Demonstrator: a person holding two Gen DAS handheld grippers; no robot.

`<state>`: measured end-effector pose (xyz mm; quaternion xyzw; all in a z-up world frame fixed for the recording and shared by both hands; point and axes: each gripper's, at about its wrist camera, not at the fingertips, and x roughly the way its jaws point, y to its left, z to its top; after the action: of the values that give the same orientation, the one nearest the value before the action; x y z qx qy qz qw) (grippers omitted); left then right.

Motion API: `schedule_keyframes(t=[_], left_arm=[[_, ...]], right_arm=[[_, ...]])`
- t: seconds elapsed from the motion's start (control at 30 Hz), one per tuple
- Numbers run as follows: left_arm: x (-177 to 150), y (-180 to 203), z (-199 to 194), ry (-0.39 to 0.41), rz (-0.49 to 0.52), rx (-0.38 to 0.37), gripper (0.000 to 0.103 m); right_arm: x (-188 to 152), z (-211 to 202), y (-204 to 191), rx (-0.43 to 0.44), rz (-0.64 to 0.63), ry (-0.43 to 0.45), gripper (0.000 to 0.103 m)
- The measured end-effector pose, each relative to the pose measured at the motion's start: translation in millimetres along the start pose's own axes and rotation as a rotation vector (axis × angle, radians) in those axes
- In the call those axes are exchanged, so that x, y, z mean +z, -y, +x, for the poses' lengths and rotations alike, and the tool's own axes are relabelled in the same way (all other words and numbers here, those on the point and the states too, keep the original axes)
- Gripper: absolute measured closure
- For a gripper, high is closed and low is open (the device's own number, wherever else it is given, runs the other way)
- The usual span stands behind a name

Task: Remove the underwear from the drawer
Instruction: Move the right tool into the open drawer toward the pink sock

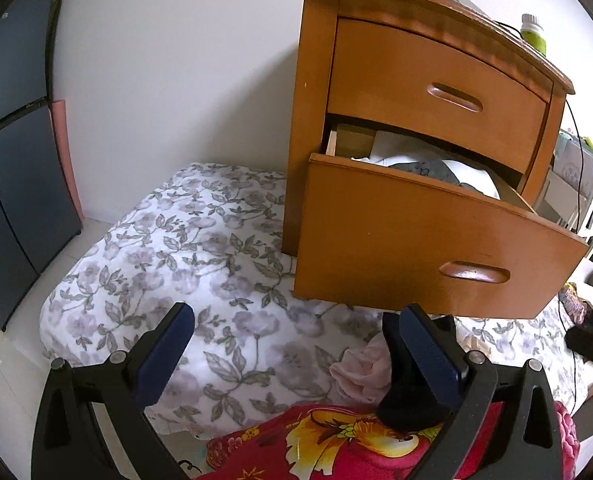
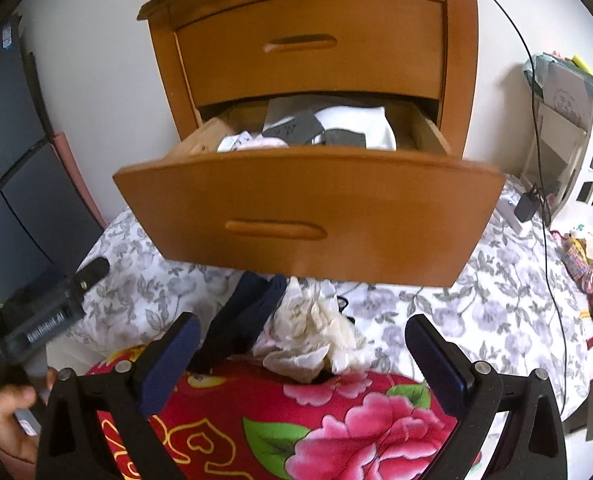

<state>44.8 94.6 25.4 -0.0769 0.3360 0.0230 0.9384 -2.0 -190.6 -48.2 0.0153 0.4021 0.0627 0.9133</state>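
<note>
The wooden nightstand [image 1: 436, 64] stands on the floral bed, its lower drawer [image 2: 308, 216] pulled out. Inside lie grey underwear [image 2: 296, 128] and white folded cloth [image 2: 360, 128], also visible in the left wrist view as a grey and white clothes pile [image 1: 440, 170]. On the bed below the drawer front lie a navy garment [image 2: 244, 316] and a crumpled cream garment [image 2: 316, 332]. The left wrist view shows a pink garment [image 1: 360, 372] and a dark garment [image 1: 404, 404]. My left gripper [image 1: 298, 312] and right gripper [image 2: 302, 320] hang open over them, holding nothing.
A red floral blanket [image 2: 336, 420] covers the near bed edge. A dark cabinet [image 1: 8, 140] stands at the left. A black cable [image 2: 544, 200] and charger [image 2: 526, 206] lie right of the nightstand, near a white shelf [image 2: 564, 120]. A hand [image 2: 4, 412] holds the left tool.
</note>
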Motion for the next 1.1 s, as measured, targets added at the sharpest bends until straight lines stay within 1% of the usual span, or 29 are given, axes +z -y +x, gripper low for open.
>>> schedule_keyframes(t=[0.17, 0.3, 0.47, 0.6, 0.73, 0.83, 0.9, 1.03, 1.1], left_arm=[[-2, 0, 5, -0.014, 0.004, 0.003, 0.001], [-2, 2, 7, -0.020, 0.008, 0.026, 0.001], [-4, 5, 14, -0.048, 0.030, 0.040, 0.001], [-7, 8, 19, -0.076, 0.052, 0.032, 0.001], [-9, 11, 26, -0.103, 0.067, 0.027, 0.001], [-10, 13, 31, -0.122, 0.077, 0.022, 0.001], [-11, 15, 34, -0.134, 0.083, 0.019, 0.001], [-12, 15, 39, -0.154, 0.087, 0.016, 0.001], [-12, 14, 41, -0.163, 0.085, 0.013, 0.001]], right_arm=[[27, -5, 5, 0.014, -0.008, 0.013, 0.000], [52, -12, 2, 0.028, -0.053, 0.041, 0.000], [86, -17, -1, 0.054, -0.087, 0.073, 0.000], [115, -19, -10, 0.057, -0.128, 0.094, 0.000], [141, -16, -26, 0.078, -0.188, 0.102, 0.000], [161, -6, -38, 0.081, -0.231, 0.085, 0.000], [175, 6, -46, 0.087, -0.249, 0.053, 0.000], [193, 34, -58, 0.128, -0.244, -0.048, 0.000], [198, 46, -62, 0.137, -0.239, -0.086, 0.001]])
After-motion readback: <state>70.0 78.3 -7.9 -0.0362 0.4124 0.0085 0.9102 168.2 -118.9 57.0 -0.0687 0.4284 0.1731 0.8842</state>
